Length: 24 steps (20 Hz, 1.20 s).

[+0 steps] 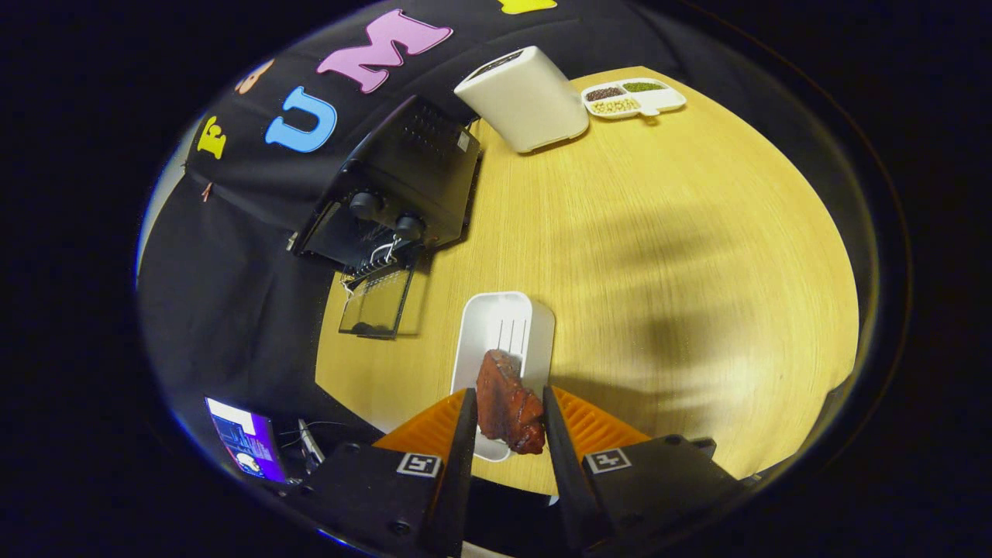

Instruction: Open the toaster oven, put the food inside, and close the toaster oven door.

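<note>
Reddish-brown, mottled food [508, 403] between black fingers [465, 434] backed with ribbed orange. White tray [535, 325] with thin dark slots. Black toaster oven [403, 186], black knobs, tinted glass door [377, 304]. Pale yellow wood-grain table [659, 256]. Cream-white box [525, 97]. White divided dish [634, 98]: brown, green, beige fillings. Black-and-white square markers on gripper [508, 422].

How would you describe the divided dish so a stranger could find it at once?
Start at the wooden table, far beyond the tool shut on the meat. Beside the white box lies the divided dish. Unlike the plain white tray, its compartments hold small grains.
</note>
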Motion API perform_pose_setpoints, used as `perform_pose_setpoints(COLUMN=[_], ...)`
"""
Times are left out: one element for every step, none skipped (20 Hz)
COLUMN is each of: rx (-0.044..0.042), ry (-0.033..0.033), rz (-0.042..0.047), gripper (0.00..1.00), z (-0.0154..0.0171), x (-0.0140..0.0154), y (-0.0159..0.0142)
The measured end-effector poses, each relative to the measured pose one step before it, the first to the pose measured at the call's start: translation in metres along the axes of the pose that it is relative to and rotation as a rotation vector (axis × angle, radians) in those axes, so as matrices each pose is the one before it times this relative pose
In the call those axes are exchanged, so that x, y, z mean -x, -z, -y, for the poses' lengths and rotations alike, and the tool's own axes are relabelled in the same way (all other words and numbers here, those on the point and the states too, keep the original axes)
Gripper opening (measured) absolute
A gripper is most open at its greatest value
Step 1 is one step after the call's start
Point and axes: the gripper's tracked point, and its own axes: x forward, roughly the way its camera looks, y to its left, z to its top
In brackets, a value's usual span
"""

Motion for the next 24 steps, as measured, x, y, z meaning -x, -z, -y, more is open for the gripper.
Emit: perform_pose_setpoints(rx=[-0.00150,-0.01965,-0.02587,-0.01863,-0.00768,0.00292,0.00712,0.00499,-0.00009,-0.00662,-0.00673,-0.00130,0.00463,0.01065,0.01055,0.00713,0.00219,-0.00298,-0.01389,-0.02005,-0.02005,-0.02140,-0.02145,-0.02002], ry=[0.00038,-0.01294,-0.00188,-0.00298,0.00173,0.00349,0.00251,0.00097,-0.00019,-0.00226,-0.00093,0.00123,0.00246,0.00365,0.00467,0.00524,0.00387,-0.00082,-0.00189,-0.00872,-0.01440,-0.01386,-0.01330,-0.01375], rz=[-0.00099,-0.01345,-0.01478,-0.00437,0.01064,0.01259,0.00276,0.00281,0.00773,0.00686,0.01005,0.01421,0.01694,0.01833,0.02118,0.02010,0.02386,0.02367,0.02040,0.02193,0.01990,0.01444,0.00776,0.00595], gripper=[0.38,0.31,0.23,0.20,0.19,0.16,0.16,0.16,0.16,0.16,0.16,0.16,0.16,0.16,0.16,0.16,0.16,0.16,0.16,0.16,0.16,0.16,0.16,0.16], z=[0.00264,-0.00288,-0.00064,0.00164,-0.00185,-0.00074,-0.00100,-0.00121,-0.00236,-0.00316,-0.00565,-0.00613,-0.00578,-0.00645,-0.00647,-0.00719,-0.00921,-0.01134,-0.01314,-0.01539,-0.01724,-0.01681,-0.01501,-0.01396], x=[-0.00771,0.00420,0.00250,-0.00123,-0.00011,0.00007,0.00026,0.00240,0.00298,0.00340,0.00438,0.00609,0.00710,0.00655,0.00638,0.00560,0.00570,0.00449,0.00355,0.00138,-0.00133,-0.00447,-0.00493,-0.00581], y=[0.00065,0.00235,0.00166,-0.00207,-0.00011,-0.00201,0.00045,-0.00073,-0.00253,-0.00274,-0.00247,-0.00324,-0.00313,-0.00393,-0.00414,-0.00392,-0.00333,-0.00234,0.00055,0.00058,0.00351,0.00486,0.00830,0.00856])
